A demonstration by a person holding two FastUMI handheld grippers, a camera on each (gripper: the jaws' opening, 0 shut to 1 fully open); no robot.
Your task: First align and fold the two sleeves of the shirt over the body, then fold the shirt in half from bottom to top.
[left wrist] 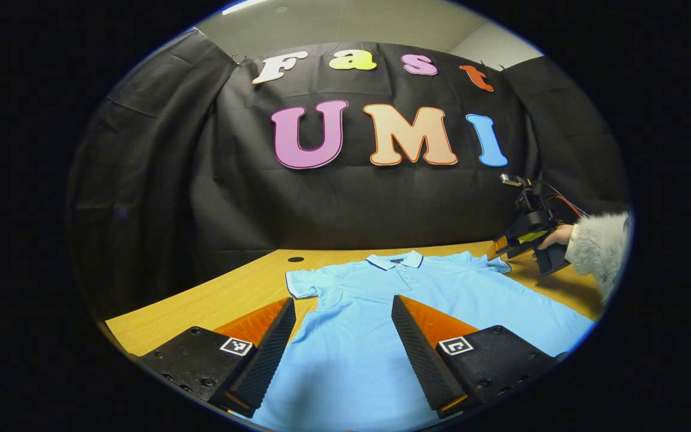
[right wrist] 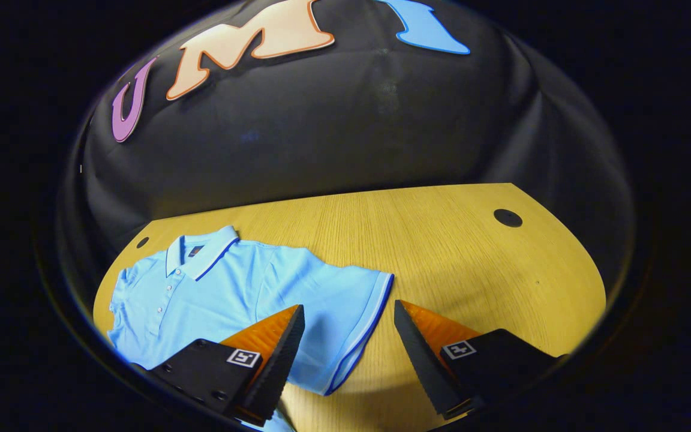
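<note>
Both claws gape wide, gripping nothing: left claw [left wrist: 343, 348] low in its frame over the shirt [left wrist: 417, 300] body, right claw [right wrist: 348, 354] straddling a sleeve [right wrist: 345, 318] hem. Flat shirt fills the wooden surface [right wrist: 441, 252] at lower left.

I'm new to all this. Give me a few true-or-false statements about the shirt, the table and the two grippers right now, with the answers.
1. The light blue polo shirt lies flat and unfolded on the wooden table. True.
2. The right gripper is shut on the sleeve. False: its fingers stand apart, with the sleeve's hem between them.
3. The left gripper is open above the shirt's body. True.
4. Both sleeves are already folded over the body. False: they still spread outward.
5. The collar is red. False: it is light blue with a dark stripe.
</note>
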